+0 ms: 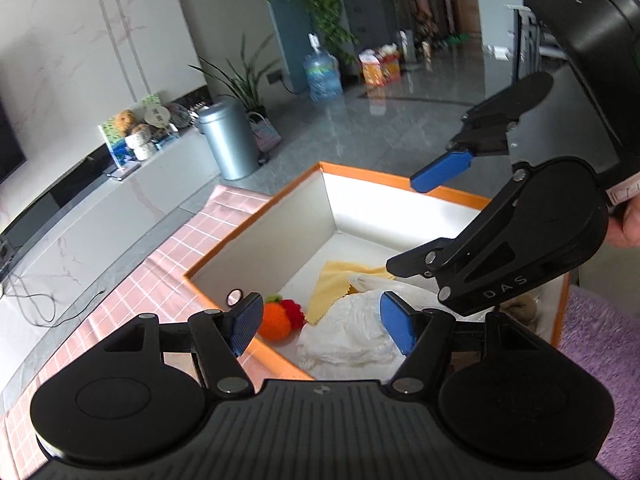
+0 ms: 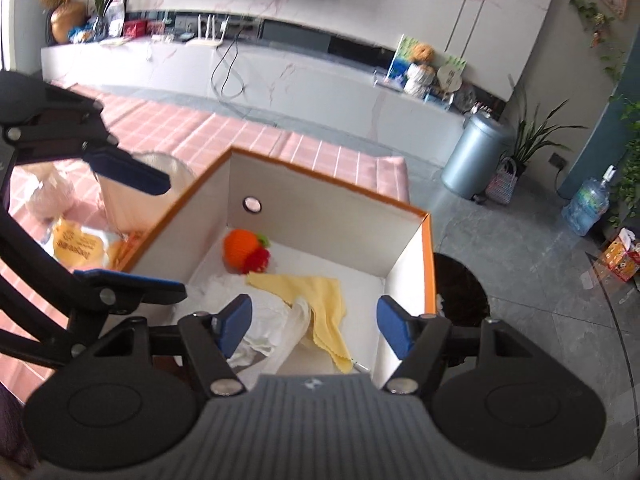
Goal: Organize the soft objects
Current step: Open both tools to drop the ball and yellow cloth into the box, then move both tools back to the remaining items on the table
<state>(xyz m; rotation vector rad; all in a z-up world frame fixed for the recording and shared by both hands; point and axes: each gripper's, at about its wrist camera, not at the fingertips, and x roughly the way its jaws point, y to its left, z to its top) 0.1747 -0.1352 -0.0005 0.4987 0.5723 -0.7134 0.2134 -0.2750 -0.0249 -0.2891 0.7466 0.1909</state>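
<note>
Items still outside the orange-rimmed box are seen on the pink checked tabletop left of it: a plush toy and a yellow packet. Above the box's left part, the left claw is held released, nothing between its pads. Inside the box lie a crocheted orange fruit, a yellow cloth and a white cloth. Over its right part, the right claw is likewise released and empty. A drop appears just finished; next, one remaining item would be fetched.
</note>
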